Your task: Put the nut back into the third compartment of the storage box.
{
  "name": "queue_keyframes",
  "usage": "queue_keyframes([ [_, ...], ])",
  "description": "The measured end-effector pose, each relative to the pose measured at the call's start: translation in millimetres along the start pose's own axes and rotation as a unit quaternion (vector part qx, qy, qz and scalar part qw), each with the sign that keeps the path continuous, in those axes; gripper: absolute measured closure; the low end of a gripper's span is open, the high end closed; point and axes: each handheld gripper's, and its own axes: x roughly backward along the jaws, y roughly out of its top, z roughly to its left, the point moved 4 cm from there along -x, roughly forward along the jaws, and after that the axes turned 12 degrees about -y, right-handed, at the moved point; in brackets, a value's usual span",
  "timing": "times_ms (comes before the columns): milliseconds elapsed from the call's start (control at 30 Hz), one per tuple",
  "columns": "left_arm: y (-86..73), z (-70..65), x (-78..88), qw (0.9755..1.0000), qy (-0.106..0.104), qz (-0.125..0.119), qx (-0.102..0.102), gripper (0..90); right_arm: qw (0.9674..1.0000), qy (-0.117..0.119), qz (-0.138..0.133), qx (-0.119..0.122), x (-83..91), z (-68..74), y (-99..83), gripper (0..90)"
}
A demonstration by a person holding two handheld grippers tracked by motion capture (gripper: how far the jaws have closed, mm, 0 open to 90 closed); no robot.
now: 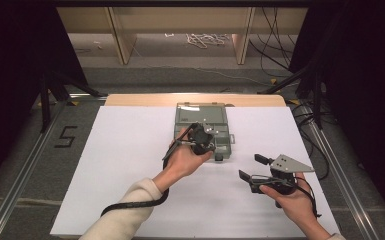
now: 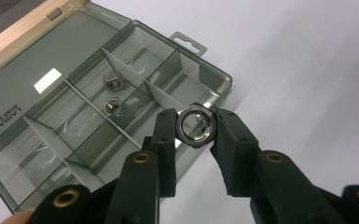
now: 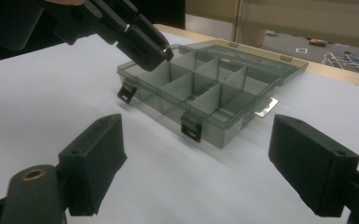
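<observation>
Left gripper [image 2: 195, 125] clamps hex nut [image 2: 195, 124] by opposite flats, poised above near-right compartments of open grey compartment box [image 2: 56, 154]. Two more nuts [image 2: 113, 82] lie in compartment at 10 o'clock from held nut. Box sits on white tabletop [image 1: 130, 165], centre-far, lid hinged back at 12 o'clock. Right gripper [image 3: 200, 172] wide, empty, at 4 o'clock from box. Judgement: nut small, rigid, smooth steel, dense for size; slips on pads if gripped on corners, so hold flat-to-flat. Box plastic, light, thin dividers; slides if bumped.
</observation>
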Motion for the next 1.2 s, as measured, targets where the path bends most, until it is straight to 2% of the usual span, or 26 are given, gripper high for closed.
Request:
queue_keyframes([
  [133,1.3,5.8,-3.2,1.0000,0.005,0.003,0.003,70.2,1.0000,-0.003,0.005,0.003,0.8,-0.8,-0.2,19.0],
  [167,1.9,6.9,-4.4,1.0000,0.006,0.000,0.006,70.2,0.9999,0.004,-0.011,-0.004,-1.8,0.5,0.3,19.0],
  [200,2.4,8.1,-5.4,0.9999,0.008,-0.002,0.009,70.2,0.9999,0.002,-0.011,-0.002,-1.8,0.3,0.3,19.0],
  [233,2.9,9.3,-5.9,0.9999,0.009,-0.001,0.009,70.2,1.0000,-0.002,0.005,0.003,0.8,-0.7,-0.1,19.0],
  [333,4.6,13.5,-7.7,0.9999,0.011,-0.003,0.008,70.2,1.0000,-0.002,0.005,0.003,0.9,-0.7,-0.2,19.0],
  [367,4.9,15.0,-7.7,0.9999,0.014,0.000,0.006,70.2,0.9999,0.004,-0.012,-0.003,-2.1,0.4,0.2,19.0],
  [467,6.3,18.0,-11.5,0.9998,0.017,-0.009,0.010,70.2,0.9999,0.003,-0.013,-0.003,-2.1,0.4,0.3,19.0],
  [500,6.6,19.3,-12.8,0.9997,0.019,-0.010,0.009,70.1,1.0000,-0.003,0.005,0.003,0.8,-0.9,-0.1,19.0],
  [567,6.8,22.8,-14.6,0.9997,0.023,-0.004,0.005,70.1,1.0000,-0.001,0.008,0.000,1.3,-0.5,-0.1,19.0],
  [600,7.1,24.0,-16.4,0.9997,0.023,-0.007,0.010,70.1,0.9999,0.003,-0.012,-0.003,-2.1,0.4,0.2,19.0],
  [633,7.5,25.9,-17.7,0.9996,0.025,-0.007,0.009,70.2,0.9999,0.003,-0.012,-0.003,-2.1,0.3,0.3,19.0],
  [667,7.9,26.9,-18.9,0.9996,0.025,-0.007,0.011,70.2,0.9999,0.002,0.013,-0.003,1.6,0.2,-0.6,19.0],
  [733,9.3,30.3,-21.4,0.9995,0.030,-0.009,0.009,70.1,1.0000,0.001,0.007,-0.004,0.8,0.3,-0.5,19.0],
  [767,9.9,32.1,-22.0,0.9995,0.031,-0.005,0.009,70.1,1.0000,0.003,-0.008,-0.005,-1.5,0.3,0.2,19.0],
  [800,10.7,33.1,-23.5,0.9994,0.033,-0.010,0.009,70.2,0.9999,0.005,-0.008,-0.006,-1.5,0.6,0.2,19.0],
  [867,11.7,36.1,-25.5,0.9994,0.034,-0.003,0.009,70.2,1.0000,0.001,-0.006,0.000,-1.1,-0.2,0.1,19.0],
  [900,12.3,37.1,-27.4,0.9993,0.036,-0.006,0.010,70.1,0.9999,0.002,0.013,-0.003,1.6,0.3,-0.5,19.0],
  [967,12.9,39.9,-29.7,0.9993,0.036,-0.002,0.007,70.2,0.9999,0.002,0.013,-0.002,1.7,0.1,-0.6,19.0],
  [1000,13.5,40.5,-31.9,0.9993,0.036,-0.008,0.009,70.2,0.9999,0.008,-0.005,-0.010,-1.2,1.6,-0.2,19.0],
  [1033,13.6,42.5,-33.2,0.9994,0.035,-0.002,0.006,70.1,0.9999,0.008,-0.005,-0.010,-1.1,1.6,-0.1,19.0],
  [1100,14.5,44.6,-35.7,0.9992,0.040,-0.005,0.006,70.2,0.9999,0.008,-0.005,-0.011,-1.3,1.7,-0.1,19.0],
  [1133,14.6,46.6,-36.8,0.9992,0.041,-0.001,0.005,70.1,0.9999,0.001,0.011,-0.001,1.5,0.0,-0.5,19.0],
  [1200,15.0,48.9,-39.3,0.9991,0.042,0.001,0.004,70.1,1.0000,0.001,0.009,-0.003,1.2,0.2,-0.5,19.0],
])
